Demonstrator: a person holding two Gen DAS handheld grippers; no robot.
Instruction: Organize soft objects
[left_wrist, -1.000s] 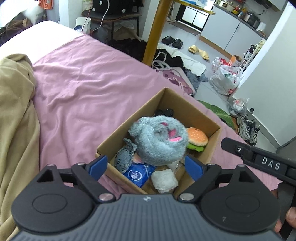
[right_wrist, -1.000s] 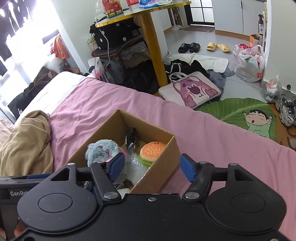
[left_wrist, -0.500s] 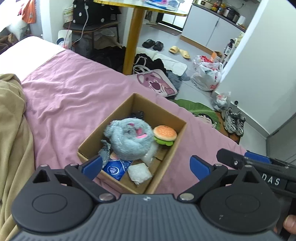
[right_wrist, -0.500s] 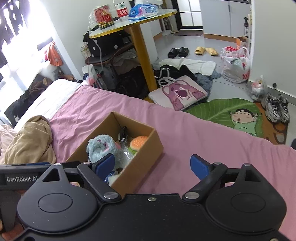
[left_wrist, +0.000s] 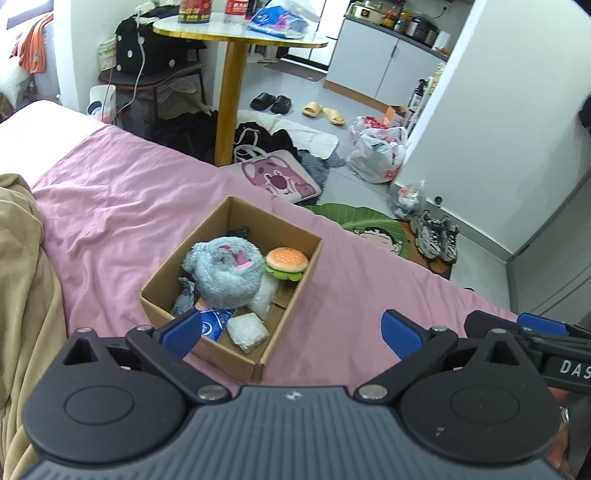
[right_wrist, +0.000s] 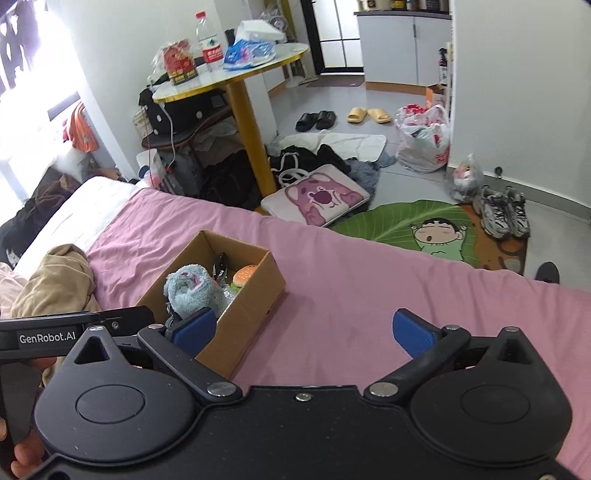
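Observation:
An open cardboard box (left_wrist: 295, 291) (right_wrist: 255, 299) sits on the pink bed sheet (left_wrist: 122, 206) (right_wrist: 351, 280). Inside lie a grey plush toy (left_wrist: 225, 273) (right_wrist: 190, 290), a burger plush (left_wrist: 286, 263) (right_wrist: 244, 275), a blue packet (left_wrist: 214, 323), a clear wrapped bundle (left_wrist: 247, 330) and a dark item at the far corner. My left gripper (left_wrist: 291, 332) hangs open above the box's near edge, holding nothing. My right gripper (right_wrist: 303, 330) is open too, over bare sheet to the right of the box.
A tan blanket (left_wrist: 26, 280) (right_wrist: 55, 284) is bunched at the left of the bed. Beyond the bed's far edge stand a round table on a yellow leg (left_wrist: 229, 107), bags, slippers, a pink pouch (right_wrist: 317, 197) and a green leaf mat (right_wrist: 406, 225).
Both grippers have pulled back and up from the box, so it looks smaller and farther. Their fingers have spread wider. The box's contents have not moved.

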